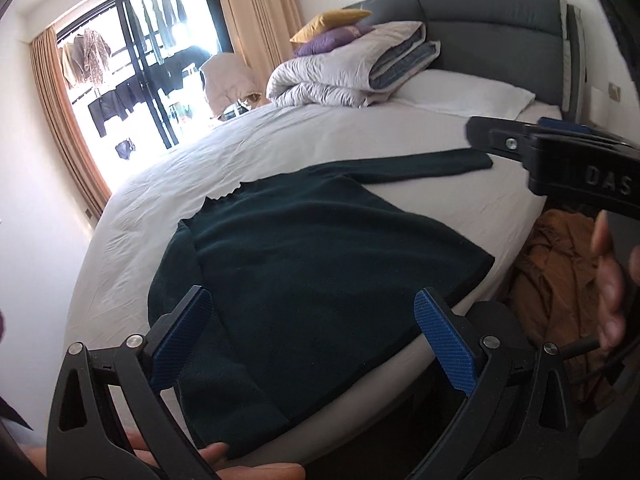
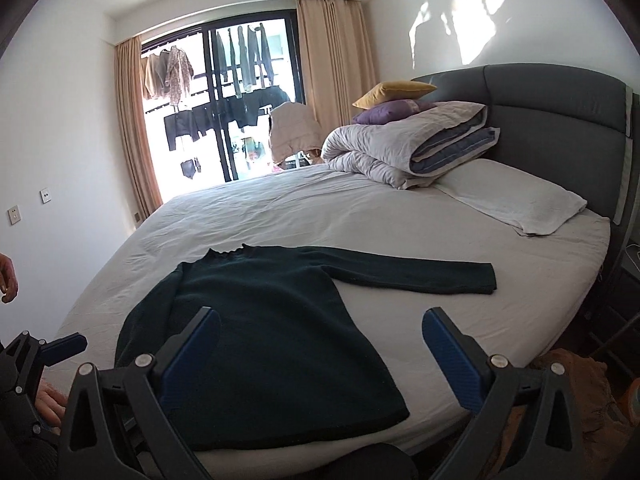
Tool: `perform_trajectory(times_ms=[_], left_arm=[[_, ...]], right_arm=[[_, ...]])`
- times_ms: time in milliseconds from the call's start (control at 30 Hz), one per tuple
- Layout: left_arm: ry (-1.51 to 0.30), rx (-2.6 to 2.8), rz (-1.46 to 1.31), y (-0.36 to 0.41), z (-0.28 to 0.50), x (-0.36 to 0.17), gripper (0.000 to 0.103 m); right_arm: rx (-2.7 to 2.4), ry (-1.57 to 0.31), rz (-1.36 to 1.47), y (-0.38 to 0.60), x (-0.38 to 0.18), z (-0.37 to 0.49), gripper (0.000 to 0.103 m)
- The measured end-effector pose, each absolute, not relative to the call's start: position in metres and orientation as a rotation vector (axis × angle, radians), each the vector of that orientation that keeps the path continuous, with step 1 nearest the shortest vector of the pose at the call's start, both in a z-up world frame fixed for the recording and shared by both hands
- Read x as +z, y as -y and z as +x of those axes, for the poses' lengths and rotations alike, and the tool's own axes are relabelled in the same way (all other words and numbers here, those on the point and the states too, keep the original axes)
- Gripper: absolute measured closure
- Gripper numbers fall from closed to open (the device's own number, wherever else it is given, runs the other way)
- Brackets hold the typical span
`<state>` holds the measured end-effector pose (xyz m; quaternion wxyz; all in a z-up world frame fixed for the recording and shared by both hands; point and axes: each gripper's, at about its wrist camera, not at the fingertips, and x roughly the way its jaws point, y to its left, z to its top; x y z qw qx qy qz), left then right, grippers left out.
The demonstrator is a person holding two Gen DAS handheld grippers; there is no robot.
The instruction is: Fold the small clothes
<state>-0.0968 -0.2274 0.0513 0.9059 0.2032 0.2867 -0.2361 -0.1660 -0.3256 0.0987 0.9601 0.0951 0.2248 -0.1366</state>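
A dark green long-sleeved sweater (image 1: 320, 264) lies flat on the white bed sheet, neck toward the window, hem near the bed's front edge. One sleeve stretches out to the right (image 2: 420, 272); the other lies along its left side (image 2: 148, 312). My left gripper (image 1: 312, 332) is open and empty, held above the sweater's lower part. My right gripper (image 2: 320, 356) is open and empty, above the hem. The right gripper also shows at the right of the left wrist view (image 1: 560, 156), above the sleeve's cuff end.
A folded grey duvet (image 2: 408, 148) with yellow and purple cushions (image 2: 392, 100) and a white pillow (image 2: 516, 200) sit by the dark headboard (image 2: 560, 112). Orange-brown clothes (image 1: 560, 272) lie heaped beside the bed at the right. A window with hanging laundry (image 2: 216, 108) is behind.
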Motion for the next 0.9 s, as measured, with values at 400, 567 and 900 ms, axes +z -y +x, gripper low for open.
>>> perform_trajectory(times_ms=[400, 567, 900], left_arm=[[-0.685, -0.511, 0.386, 0.257, -0.084, 0.039, 0.0], [-0.702, -0.5, 0.364, 0.252, -0.081, 0.034, 0.0], [-0.748, -0.422, 0.29, 0.2, -0.026, 0.031, 0.0]], right_arm=[[-0.368, -0.491, 0.229, 0.354, 0.089, -0.193, 0.0], [-0.378, -0.504, 0.252, 0.359, 0.083, -0.191, 0.0], [-0.265, -0.54, 0.279, 0.343, 0.068, -0.155, 0.0]])
